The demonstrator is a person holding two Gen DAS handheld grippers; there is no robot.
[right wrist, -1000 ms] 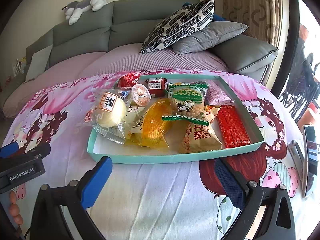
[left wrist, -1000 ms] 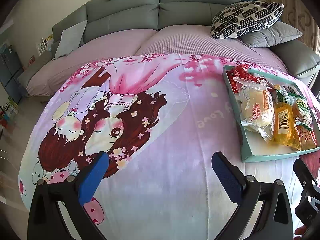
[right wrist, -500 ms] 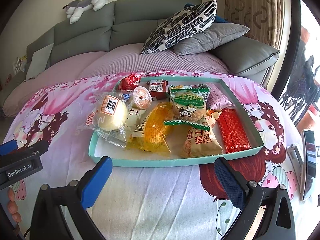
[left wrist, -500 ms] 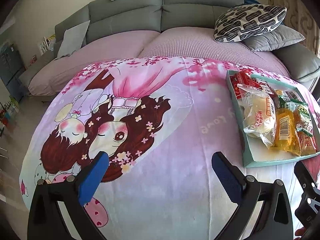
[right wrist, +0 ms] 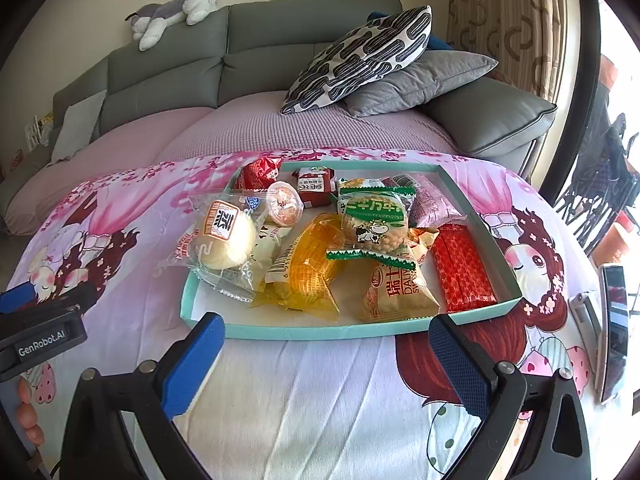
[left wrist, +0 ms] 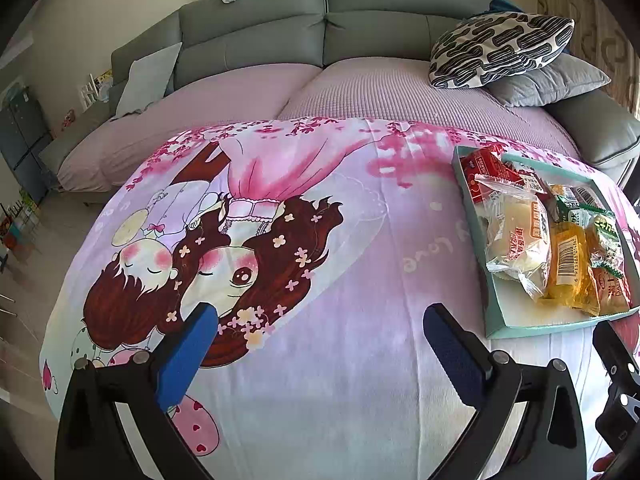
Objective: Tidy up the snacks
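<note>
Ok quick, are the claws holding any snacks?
Left claw: open, holding nothing.
Right claw: open, holding nothing.

Snack tray on the blanket, sofa behind

The tray [right wrist: 280, 332] sits on the blanket [right wrist: 320, 392] and holds the snacks: a bun packet [right wrist: 224, 236] at its left, a jelly cup [right wrist: 285, 209] behind that, a long wrapped bar [right wrist: 460, 268] at its right. Two pillows [right wrist: 360, 60] rest on the sofa [right wrist: 168, 68] behind (a plush toy [right wrist: 176, 8] lies on its backrest). A phone [right wrist: 614, 328] lies right of the tray.
</note>
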